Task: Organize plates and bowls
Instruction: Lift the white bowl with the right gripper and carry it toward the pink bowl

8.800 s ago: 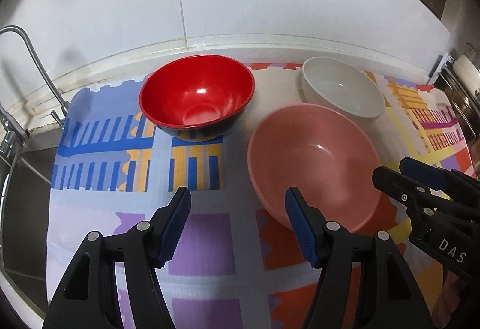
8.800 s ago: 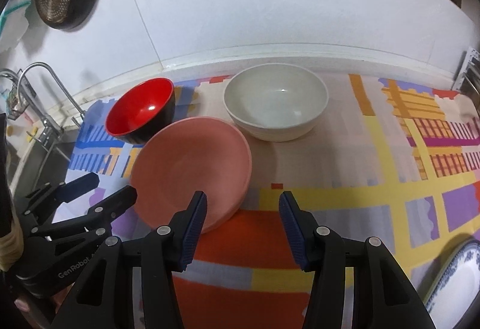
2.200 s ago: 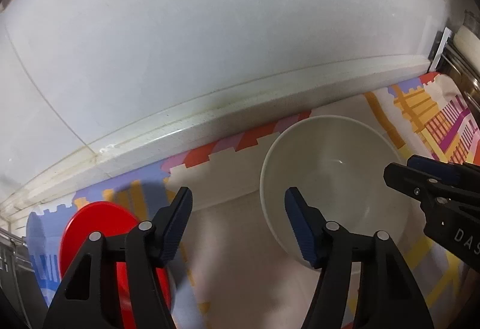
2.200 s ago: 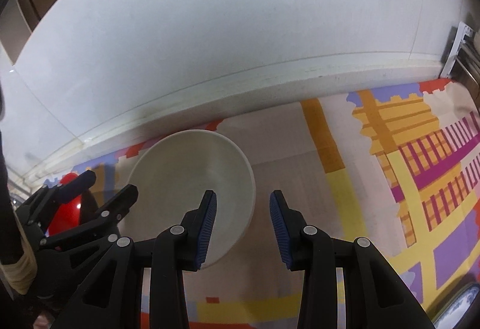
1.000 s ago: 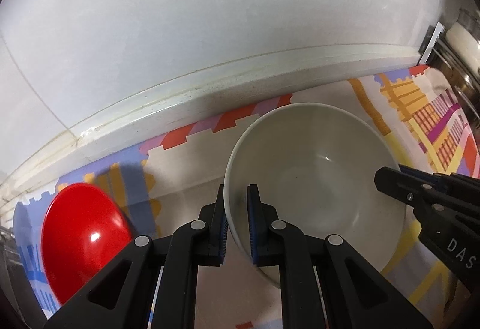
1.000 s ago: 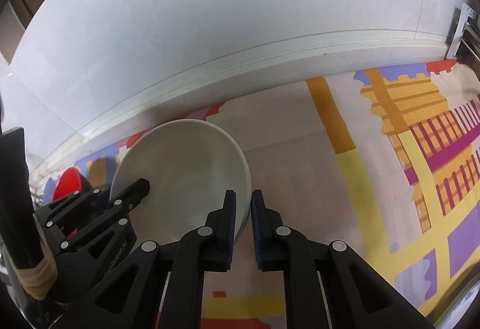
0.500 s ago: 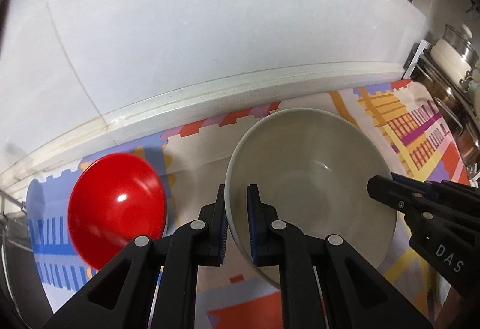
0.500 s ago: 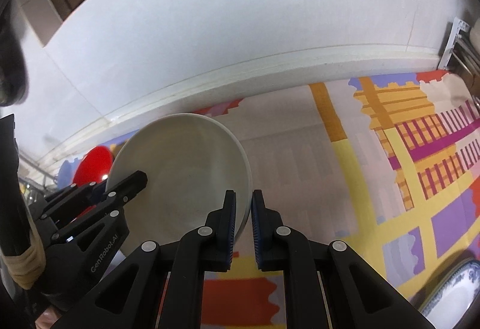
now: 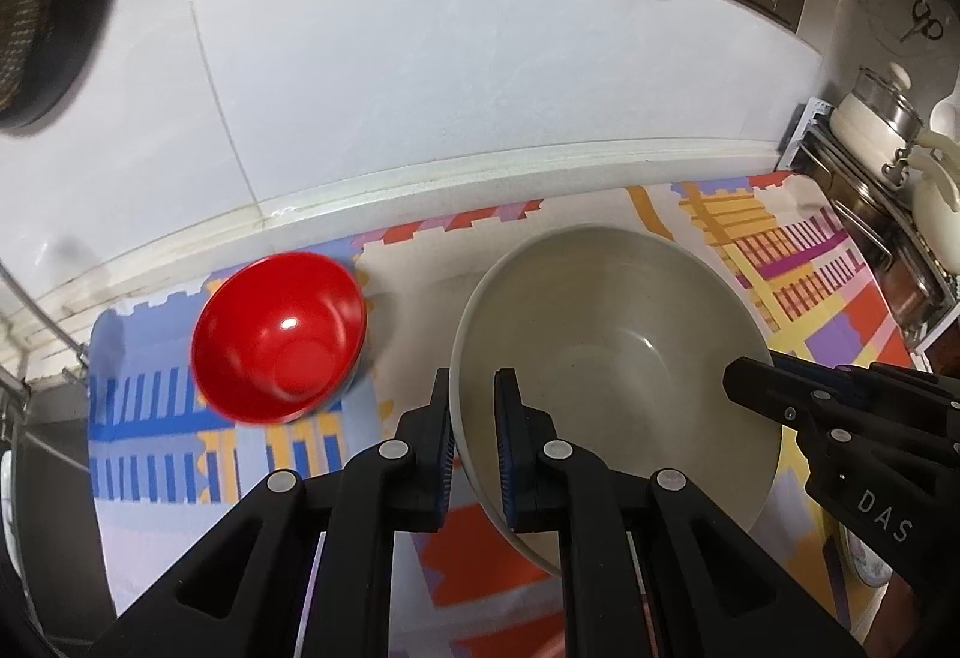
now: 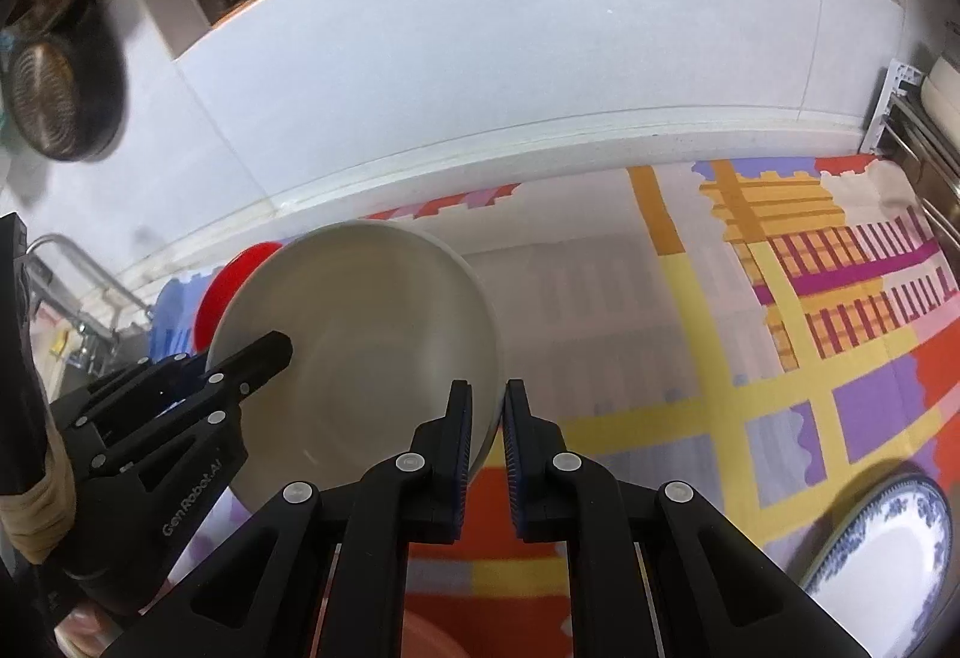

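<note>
Both grippers hold one white bowl [image 9: 618,334] in the air above the patterned mat. My left gripper [image 9: 474,442] is shut on its left rim, and my right gripper [image 10: 487,436] is shut on its right rim. The bowl also shows in the right wrist view [image 10: 360,346]. A red bowl [image 9: 279,337] sits on the mat at the left, and part of it peeks out behind the white bowl [image 10: 231,286]. A pink bowl's rim [image 10: 429,637] shows at the bottom edge between the right gripper's arms.
A blue-and-white plate [image 10: 888,556] lies at the mat's right front. The sink and tap [image 10: 78,262] are at the left. A rack with pots [image 9: 882,190] stands at the right. A strainer [image 10: 57,100] hangs on the wall.
Both grippers have lifted the white bowl higher and drawn it back from the wall, so more of the mat, the red bowl and the plate show.
</note>
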The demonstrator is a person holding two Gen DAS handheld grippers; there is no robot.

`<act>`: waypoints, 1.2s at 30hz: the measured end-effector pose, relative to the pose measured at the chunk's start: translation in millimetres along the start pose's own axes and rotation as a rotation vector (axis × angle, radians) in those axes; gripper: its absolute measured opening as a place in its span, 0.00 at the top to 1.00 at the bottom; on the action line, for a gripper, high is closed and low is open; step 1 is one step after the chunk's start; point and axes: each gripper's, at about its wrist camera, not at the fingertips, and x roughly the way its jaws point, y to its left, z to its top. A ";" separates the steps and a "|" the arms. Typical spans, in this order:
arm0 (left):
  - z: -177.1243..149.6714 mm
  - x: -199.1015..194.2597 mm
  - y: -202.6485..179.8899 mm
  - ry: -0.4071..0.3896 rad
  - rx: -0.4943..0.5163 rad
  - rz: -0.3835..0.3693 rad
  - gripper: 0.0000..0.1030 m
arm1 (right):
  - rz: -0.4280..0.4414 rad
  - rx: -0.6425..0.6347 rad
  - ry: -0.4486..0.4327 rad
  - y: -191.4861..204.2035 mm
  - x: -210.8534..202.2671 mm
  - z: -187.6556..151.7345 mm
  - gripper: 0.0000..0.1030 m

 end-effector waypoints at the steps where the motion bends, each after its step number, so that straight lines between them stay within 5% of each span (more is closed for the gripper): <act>1: -2.8 -3.6 0.0 -0.001 -0.004 -0.001 0.87 | 0.002 -0.004 -0.001 1.3 -4.3 -3.3 0.88; 19: -60.4 -59.0 -1.6 0.022 -0.086 0.015 0.86 | 0.049 -0.072 0.015 18.3 -50.5 -56.0 0.88; 36: -105.1 -70.7 -13.8 0.092 -0.080 0.005 0.86 | 0.057 -0.108 0.066 21.2 -64.5 -95.2 0.87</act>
